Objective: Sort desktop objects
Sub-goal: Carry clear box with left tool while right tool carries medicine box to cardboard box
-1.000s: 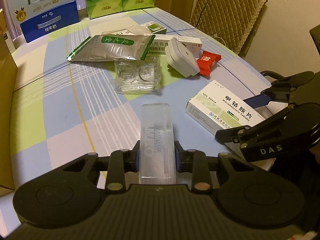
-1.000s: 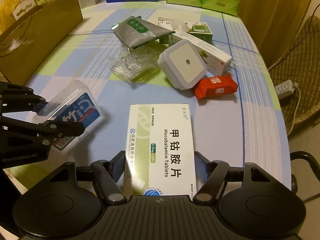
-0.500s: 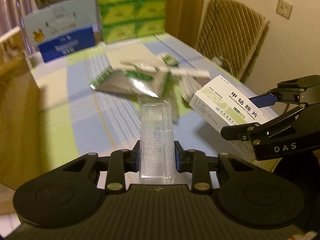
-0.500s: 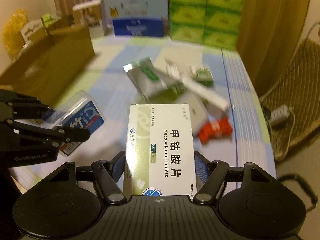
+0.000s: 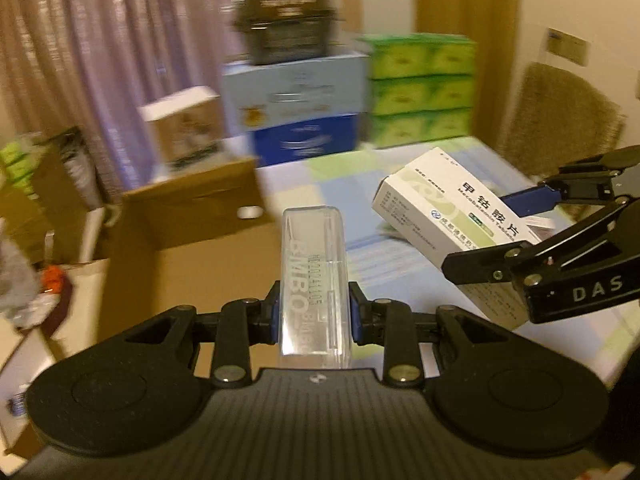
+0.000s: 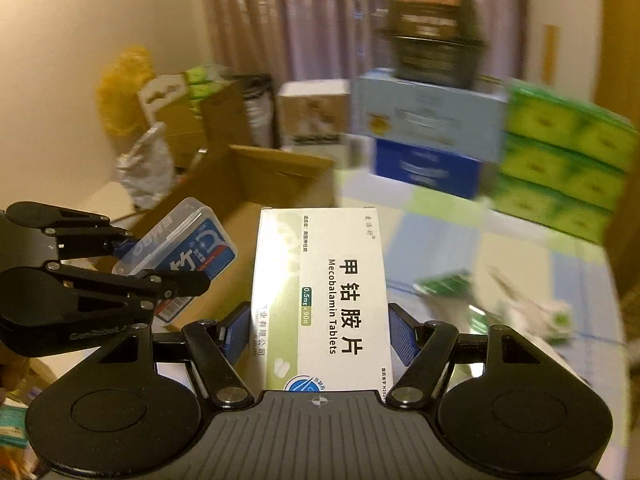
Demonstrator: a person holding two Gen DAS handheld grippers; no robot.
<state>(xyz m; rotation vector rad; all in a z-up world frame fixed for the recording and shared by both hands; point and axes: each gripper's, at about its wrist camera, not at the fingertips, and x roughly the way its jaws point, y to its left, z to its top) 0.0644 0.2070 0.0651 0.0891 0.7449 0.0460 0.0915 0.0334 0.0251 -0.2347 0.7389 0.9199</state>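
Clear plastic case (image 5: pixel 313 280), contents indiscernible

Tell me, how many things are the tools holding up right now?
2. The left tool grips a clear plastic case. The right tool grips a white pill box. Both are lifted near the open cardboard box. Nothing else looks held.

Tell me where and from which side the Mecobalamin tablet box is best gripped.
Grip the Mecobalamin tablet box across its two long narrow edges near one short end, approaching lengthwise from that end. It is flat and oblong, so those parallel edges suit the pads. The right gripper holds it this way now, printed face up.
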